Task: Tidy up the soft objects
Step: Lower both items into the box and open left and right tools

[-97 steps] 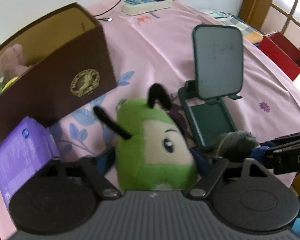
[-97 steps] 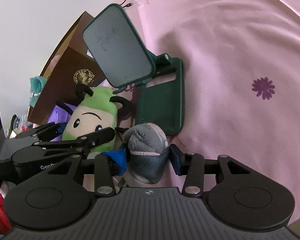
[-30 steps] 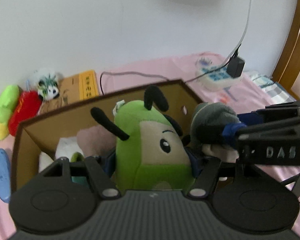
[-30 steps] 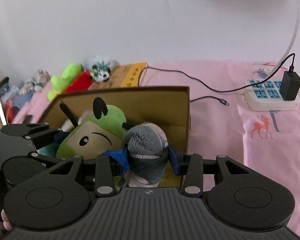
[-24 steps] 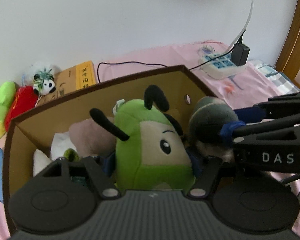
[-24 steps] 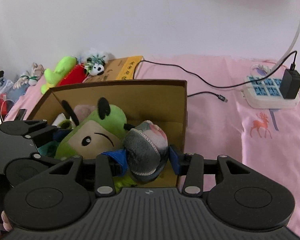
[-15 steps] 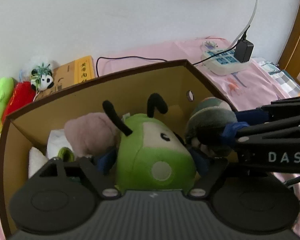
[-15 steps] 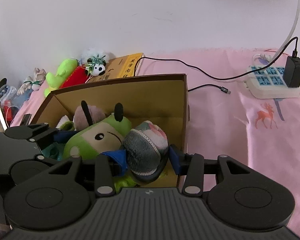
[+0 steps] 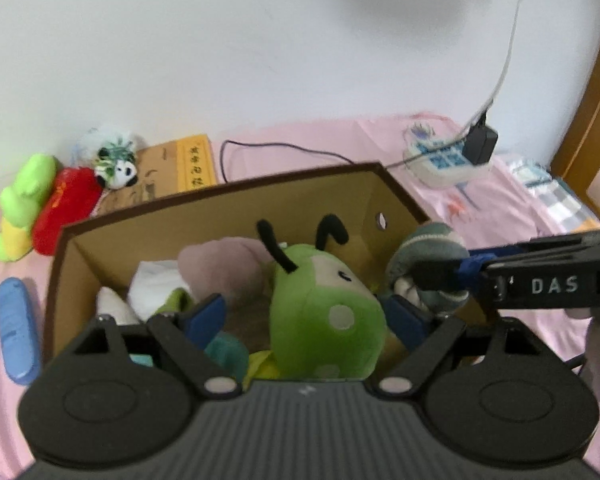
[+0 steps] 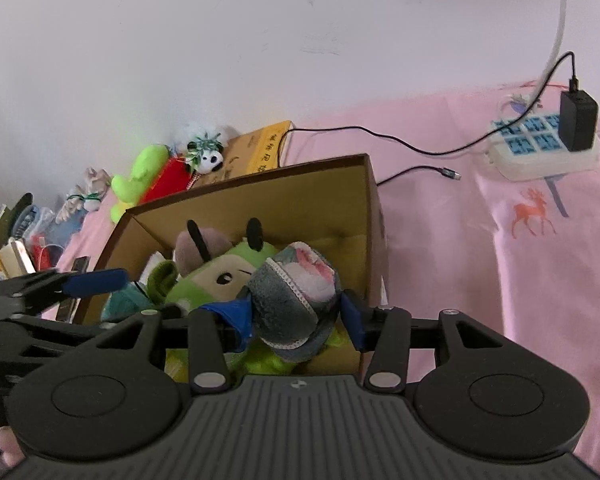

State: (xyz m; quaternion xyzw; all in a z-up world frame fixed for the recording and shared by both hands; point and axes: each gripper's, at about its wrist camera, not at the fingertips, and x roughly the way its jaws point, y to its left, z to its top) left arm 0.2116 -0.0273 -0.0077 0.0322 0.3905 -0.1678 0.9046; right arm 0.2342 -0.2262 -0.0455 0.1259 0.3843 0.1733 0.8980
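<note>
A brown cardboard box (image 9: pixel 220 196) stands open on the pink bed. The green plush with black antennae (image 9: pixel 324 320) lies tipped over inside it, among other soft toys. My left gripper (image 9: pixel 302 314) straddles the plush with its jaws opening, and the left pad stands clear of it. My right gripper (image 10: pixel 292 312) hangs over the box's right end (image 10: pixel 370 216). Its pads still press a grey plush slipper (image 10: pixel 296 292) with a pink and white lining, though its jaws are opening. In the left wrist view the slipper (image 9: pixel 428 244) shows in the right gripper (image 9: pixel 460 272).
A pink plush (image 9: pixel 224 264) and a white one (image 9: pixel 156 284) lie in the box. Against the wall sit a green and red toy (image 9: pixel 24 200), a panda (image 9: pixel 118 160) and a yellow-brown book (image 9: pixel 172 172). A power strip (image 10: pixel 544 148) with cables lies at the right.
Both grippers carried their toys from the bed to above the box. The left jaws spread and the green plush tipped forward into the box. The slipper tilted in the right gripper.
</note>
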